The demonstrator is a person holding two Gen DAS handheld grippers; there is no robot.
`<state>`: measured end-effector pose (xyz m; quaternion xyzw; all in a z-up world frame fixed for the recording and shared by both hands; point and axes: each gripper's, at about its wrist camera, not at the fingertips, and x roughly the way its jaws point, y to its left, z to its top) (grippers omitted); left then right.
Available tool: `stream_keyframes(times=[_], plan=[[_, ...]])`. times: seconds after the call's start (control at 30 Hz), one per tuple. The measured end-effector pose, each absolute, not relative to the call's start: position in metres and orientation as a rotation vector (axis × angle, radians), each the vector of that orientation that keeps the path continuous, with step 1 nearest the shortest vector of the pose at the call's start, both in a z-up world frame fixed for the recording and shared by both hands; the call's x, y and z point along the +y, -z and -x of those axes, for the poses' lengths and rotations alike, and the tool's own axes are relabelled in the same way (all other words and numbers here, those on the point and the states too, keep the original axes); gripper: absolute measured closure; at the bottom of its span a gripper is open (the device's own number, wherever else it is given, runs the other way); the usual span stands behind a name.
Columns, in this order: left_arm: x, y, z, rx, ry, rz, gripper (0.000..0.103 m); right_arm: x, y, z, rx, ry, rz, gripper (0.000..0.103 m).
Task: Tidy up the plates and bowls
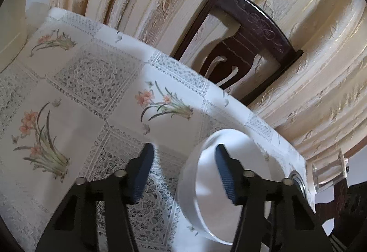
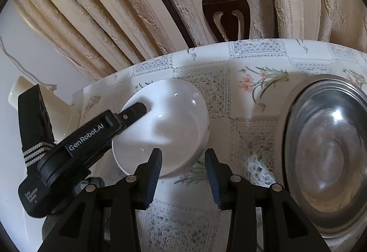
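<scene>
Tabletop: the tabletop [image 1: 75, 103] wears a white lace-print cloth with orange lily squares, and its far edge runs right along the curtain.
Room: cream embossed curtain [image 1: 298, 73] fills the back; a dark carved wooden chair [image 1: 250, 29] stands at the far edge, tucked against the cloth.
White bowl: the white bowl [image 1: 206, 185] is tipped up on its side, near the far right corner in the left wrist view.
Left hand-held gripper: the left hand-held gripper [image 1: 183, 174] straddles the bowl's rim, one blue pad inside and one outside, with a clear gap between pad and wall, so nothing is pinched.
Right hand-held gripper: the right hand-held gripper [image 2: 183, 176] hangs spread wide, gripping nothing, just on the near side of the bowl.
Steel bowl: a steel bowl [image 2: 325, 155] sits to the right of the white one, apart from it.
Glass: a clear glass [image 1: 328, 174] shows just past the tabletop's right corner.
</scene>
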<state>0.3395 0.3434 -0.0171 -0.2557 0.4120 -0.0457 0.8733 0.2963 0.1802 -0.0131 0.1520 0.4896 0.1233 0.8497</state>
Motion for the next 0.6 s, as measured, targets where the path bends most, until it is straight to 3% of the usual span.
stream_keyframes(times=[0.13, 0.6], plan=[[0.346, 0.024, -0.341, 0.87, 0.12, 0.582, 0.07, 0.182, 0.018, -0.298, 1.029, -0.254, -0.324, 0.059], [0.331, 0.017, -0.341, 0.836, 0.108, 0.493, 0.075, 0.184, 0.018, -0.3, 1.034, -0.252, -0.312, 0.061]])
